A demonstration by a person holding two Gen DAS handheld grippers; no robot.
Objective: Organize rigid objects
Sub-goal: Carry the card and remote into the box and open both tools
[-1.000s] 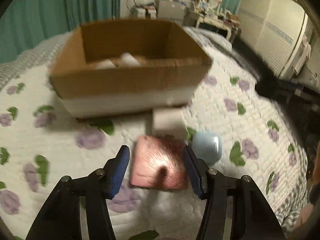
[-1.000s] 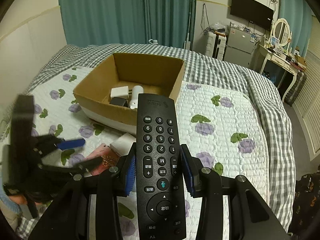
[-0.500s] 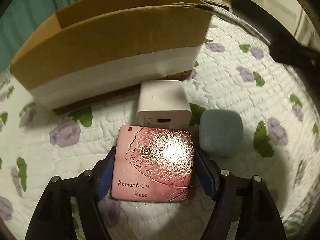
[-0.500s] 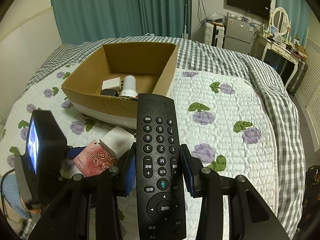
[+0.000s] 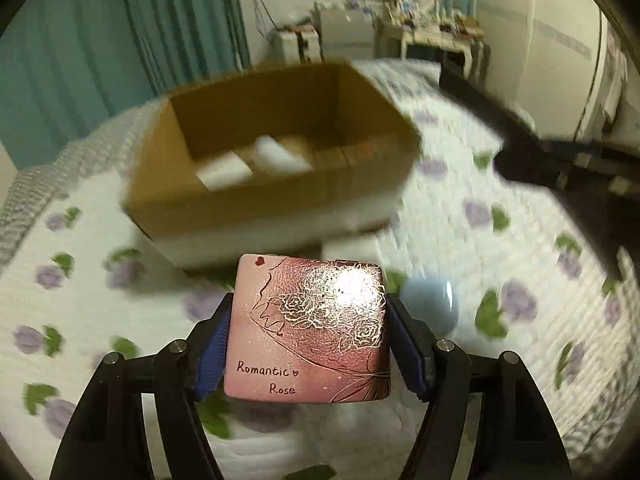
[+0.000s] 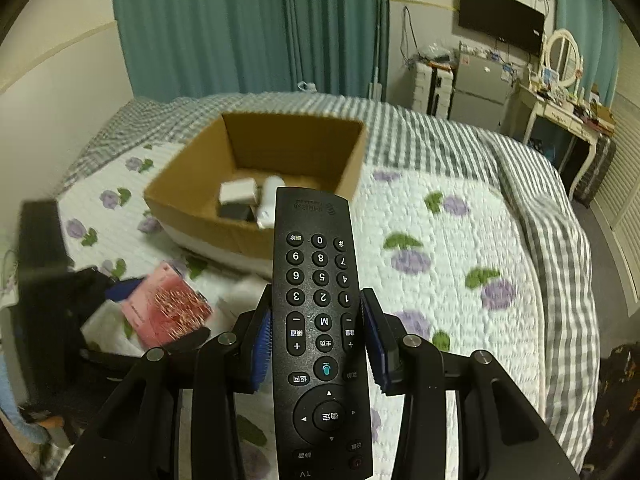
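Your left-wrist view is motion-blurred past the tool tips: the cardboard box [image 5: 276, 160] and its contents smear, and you only make out two pale shapes in there. From the right wrist the same box [image 6: 256, 184] shows three items: a white block, a dark block under it and a white cylinder partly hidden behind the remote tip. Your left tool [image 5: 308, 344] is clamped on the pink "Romantic Rose" case [image 5: 308, 328], both blue pads against its side edges, case lifted off the quilt and sitting in front of the box's near wall. The case hides most of the white charger block [image 5: 352, 246] behind it; the pale blue pod [image 5: 428, 304] just to its right is blurred and half covered by the tool's pad. Your right tool [image 6: 318, 336] grips one black remote [image 6: 320, 320] around mid-length, the far end pointing at the box, the near end cut off by the frame. In that view your left tool and pink case [image 6: 168, 308] appear at lower left, blurred, and the tool's state can't be read from there. Count: one box, one case, one remote, one charger block, one pod. Surface is a bed with a white floral quilt [image 6: 460, 264] over grey gingham; teal curtains [image 6: 248, 28], a wall TV [image 6: 500, 28] and a dressing table with an oval mirror [image 6: 562, 56] behind.
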